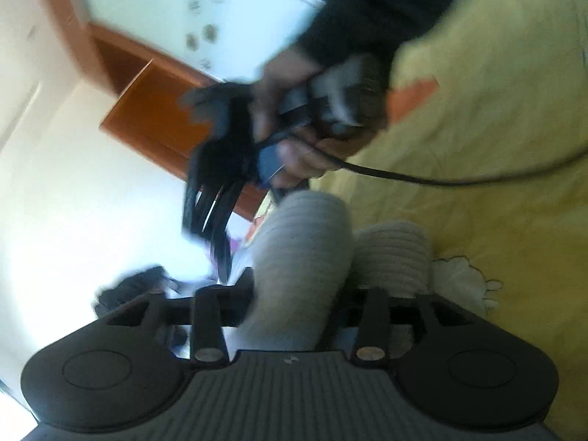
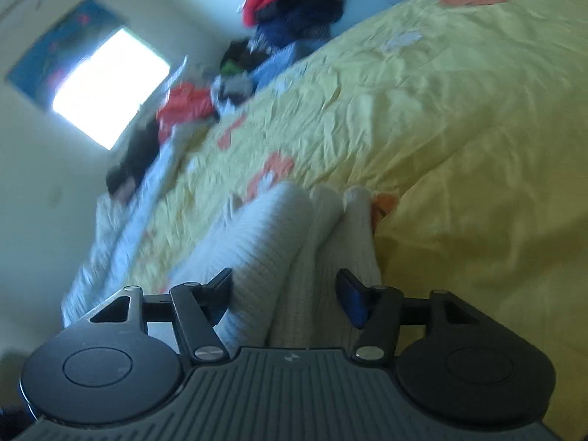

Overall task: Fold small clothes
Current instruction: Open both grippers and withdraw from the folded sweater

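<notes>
A pale ribbed knit garment (image 1: pixel 305 257) is bunched between the fingers of my left gripper (image 1: pixel 299 294), which is shut on it above the yellow bed cover (image 1: pixel 496 202). In the right wrist view the same white ribbed knit (image 2: pixel 279 242) runs between the fingers of my right gripper (image 2: pixel 284 294), which is shut on it. In the left wrist view the right gripper (image 1: pixel 217 183) shows blurred, held by a hand in a black sleeve, just above the knit.
A yellow bed cover (image 2: pixel 441 110) with orange patches fills the right side. A pile of red, blue and dark clothes (image 2: pixel 294 3) lies at the far end of the bed. A wooden cabinet (image 1: pixel 154 110) and a black cable (image 1: pixel 441 180) show in the left wrist view.
</notes>
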The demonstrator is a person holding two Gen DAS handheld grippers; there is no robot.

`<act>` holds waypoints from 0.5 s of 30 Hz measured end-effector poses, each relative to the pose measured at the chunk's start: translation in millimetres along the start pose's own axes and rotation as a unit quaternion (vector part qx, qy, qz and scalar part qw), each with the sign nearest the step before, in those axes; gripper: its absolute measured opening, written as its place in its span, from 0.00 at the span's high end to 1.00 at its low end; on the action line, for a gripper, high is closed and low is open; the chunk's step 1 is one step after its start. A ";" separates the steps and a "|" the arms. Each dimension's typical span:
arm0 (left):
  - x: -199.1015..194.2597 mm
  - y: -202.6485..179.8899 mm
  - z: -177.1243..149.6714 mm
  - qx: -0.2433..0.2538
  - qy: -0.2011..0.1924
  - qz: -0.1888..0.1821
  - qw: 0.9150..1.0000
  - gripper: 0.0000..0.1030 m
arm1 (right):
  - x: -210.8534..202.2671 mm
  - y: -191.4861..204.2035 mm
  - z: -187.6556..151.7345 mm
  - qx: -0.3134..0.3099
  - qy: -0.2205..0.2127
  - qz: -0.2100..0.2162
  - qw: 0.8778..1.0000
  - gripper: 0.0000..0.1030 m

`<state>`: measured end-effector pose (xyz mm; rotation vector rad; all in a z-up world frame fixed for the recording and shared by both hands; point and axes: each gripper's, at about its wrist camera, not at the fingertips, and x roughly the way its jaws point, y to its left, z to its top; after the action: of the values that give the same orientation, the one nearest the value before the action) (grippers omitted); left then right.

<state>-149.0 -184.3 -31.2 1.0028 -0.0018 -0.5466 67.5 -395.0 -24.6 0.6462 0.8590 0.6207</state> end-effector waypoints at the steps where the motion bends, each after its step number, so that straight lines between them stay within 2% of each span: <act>1: -8.2 13.4 -5.3 -0.037 0.001 -0.006 0.999 0.27 | -10.1 2.5 -1.9 0.006 -0.023 -0.012 1.000 0.28; 2: -19.7 33.4 -12.6 -0.088 -0.003 -0.011 0.996 0.13 | -19.9 5.8 -5.3 0.010 -0.044 -0.018 0.999 0.22; 4: -42.6 71.8 -31.0 -0.178 -0.016 -0.021 0.984 0.06 | -39.0 8.9 -11.4 0.017 -0.085 -0.017 0.996 0.15; 6: -59.0 106.4 -53.5 -0.250 -0.012 -0.026 0.968 0.01 | -48.9 10.6 -13.6 0.014 -0.096 -0.018 0.995 0.03; 7: -62.8 123.5 -67.6 -0.286 -0.001 -0.029 0.958 0.00 | -48.7 13.6 -14.8 0.008 -0.092 -0.026 0.995 0.02; 10: -54.7 165.6 -109.8 -0.370 0.042 0.003 0.928 0.00 | -35.5 16.2 -12.2 -0.005 -0.060 -0.059 0.996 0.02; 12: -51.2 186.2 -126.6 -0.409 0.055 0.012 0.911 0.00 | -23.5 23.3 -5.6 -0.009 -0.047 -0.083 0.995 0.10; 14: -49.9 199.0 -138.5 -0.434 0.061 0.022 0.899 0.00 | -24.7 36.2 -5.9 -0.032 -0.039 -0.078 0.996 0.15; 15: -50.8 202.4 -137.5 -0.440 0.062 0.022 0.896 0.00 | -24.7 43.9 -5.4 -0.045 -0.034 -0.068 0.996 0.16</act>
<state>-71.2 31.7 67.4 0.1444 0.3133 -0.3727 40.4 -382.9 16.5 0.5199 0.7997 0.5081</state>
